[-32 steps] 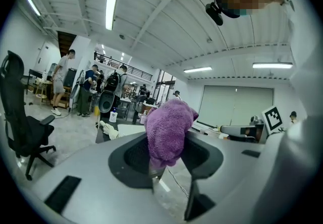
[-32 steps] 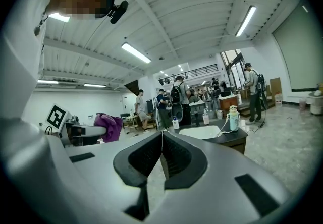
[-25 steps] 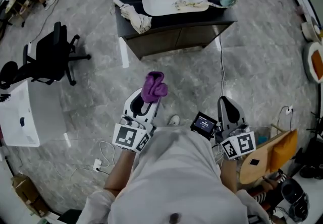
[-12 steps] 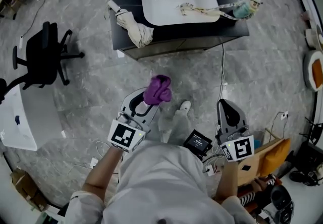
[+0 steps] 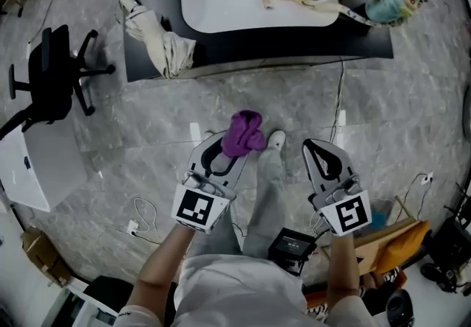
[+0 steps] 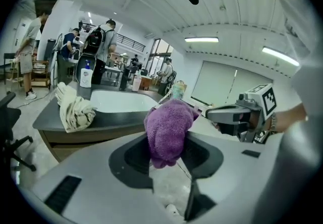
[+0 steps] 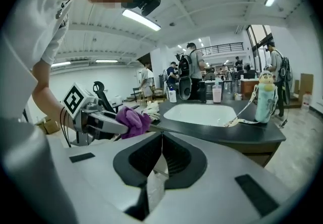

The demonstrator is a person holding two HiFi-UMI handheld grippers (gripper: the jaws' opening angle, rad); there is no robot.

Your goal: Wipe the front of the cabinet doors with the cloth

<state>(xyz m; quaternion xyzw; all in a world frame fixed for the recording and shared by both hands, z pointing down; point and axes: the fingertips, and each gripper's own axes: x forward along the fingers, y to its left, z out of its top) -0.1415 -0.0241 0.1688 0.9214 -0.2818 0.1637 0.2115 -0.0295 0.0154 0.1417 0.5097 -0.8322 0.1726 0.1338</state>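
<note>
Now the left gripper (image 5: pixel 232 147) keeps its jaws clenched on the purple cloth (image 5: pixel 244 131). The cloth is a bunched lump, and its long axis runs out along the jaws and points toward the cabinet (image 5: pixel 360 38). Bare floor (image 5: pixel 383 112) lies open between the cloth and the cabinet's front edge. Beside it, the right gripper (image 5: pixel 316 150) has its jaws pressed together with nothing between them.

Your cloth (image 5: pixel 243 134) looks fuzzy terry, the surface (image 5: pixel 294 49) matt black, its basin (image 5: pixel 235 1) glossy white, the floor (image 5: pixel 397 119) polished stone.
</note>
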